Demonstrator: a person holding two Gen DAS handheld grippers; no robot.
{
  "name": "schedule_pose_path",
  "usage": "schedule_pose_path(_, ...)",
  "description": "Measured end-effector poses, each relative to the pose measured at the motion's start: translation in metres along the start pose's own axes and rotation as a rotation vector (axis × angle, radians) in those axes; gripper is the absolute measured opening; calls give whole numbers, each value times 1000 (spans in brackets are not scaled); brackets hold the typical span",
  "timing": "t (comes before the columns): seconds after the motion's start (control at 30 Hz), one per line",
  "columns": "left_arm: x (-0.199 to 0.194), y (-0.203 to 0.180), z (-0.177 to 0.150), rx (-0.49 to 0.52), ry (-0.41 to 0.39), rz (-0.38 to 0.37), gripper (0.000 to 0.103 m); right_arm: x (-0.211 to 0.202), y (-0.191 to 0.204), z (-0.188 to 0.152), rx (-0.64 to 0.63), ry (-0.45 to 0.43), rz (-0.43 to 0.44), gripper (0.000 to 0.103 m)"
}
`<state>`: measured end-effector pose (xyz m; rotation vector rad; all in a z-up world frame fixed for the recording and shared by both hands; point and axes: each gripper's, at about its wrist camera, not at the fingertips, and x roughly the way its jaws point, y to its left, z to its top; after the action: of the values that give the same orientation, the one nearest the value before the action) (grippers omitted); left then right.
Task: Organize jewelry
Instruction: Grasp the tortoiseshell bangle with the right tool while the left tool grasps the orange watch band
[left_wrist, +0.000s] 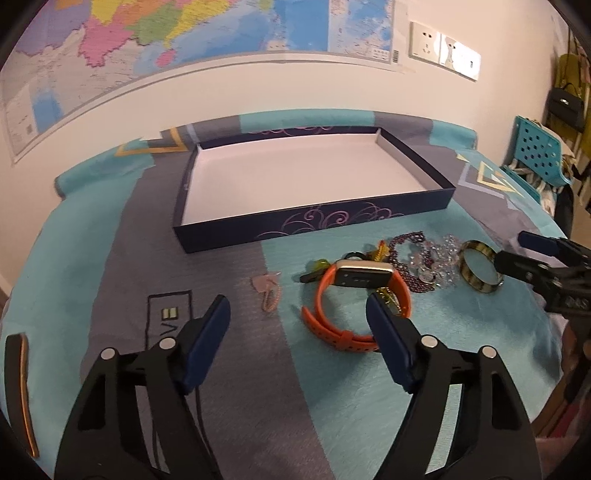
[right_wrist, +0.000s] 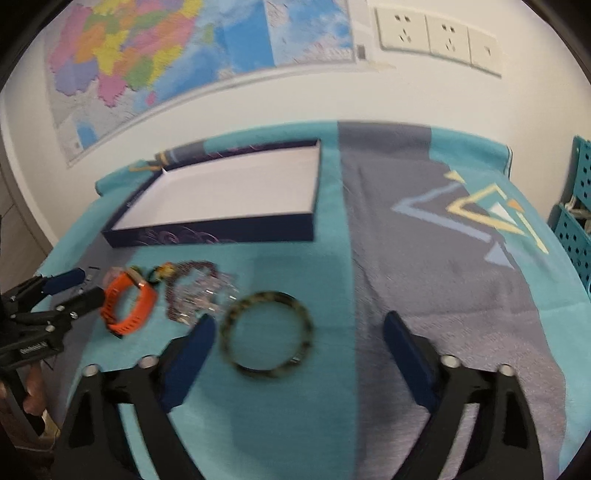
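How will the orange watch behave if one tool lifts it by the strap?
The orange watch has a rubbery-looking strap, so it probably flexes and sags. The case looks heavier, so it may swing downward. The ribbed strap should grip rather than slip.

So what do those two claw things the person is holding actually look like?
Both are alike. The left gripper and the right gripper each have two long, flat, dark-blue fingers on glossy black plastic arms shaped like open triangles, pinned with round silver bolts. A thin black cable trails under the left one. Seen from the side, the black frame carries small white lettering, too blurred to read.
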<state>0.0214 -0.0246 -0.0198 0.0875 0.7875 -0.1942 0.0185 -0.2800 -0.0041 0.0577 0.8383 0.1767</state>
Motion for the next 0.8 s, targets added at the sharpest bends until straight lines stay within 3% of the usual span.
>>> schedule_pose_path(0.27, 12, 2, 3, 36, 49, -72, 56, 13, -8, 0, 11, 70, 42, 62)
schedule_pose_path(0.47, 19, 2, 7, 67, 78, -116, 44, 24, -1, 1, -35, 106, 50, 54)
schedule_pose_path(0.53, 24, 0, 8, 82, 99, -120, 32, 26, 0, 0, -43, 108, 50, 53)
schedule_pose_path(0.6, 27, -1, 9, 89, 119, -143, 27, 26, 2, 0, -61, 110, 46, 50)
schedule_pose_path(0.8, 33, -4, 11, 125, 147, -166, 23, 29, 3, 3, -101, 124, 33, 32)
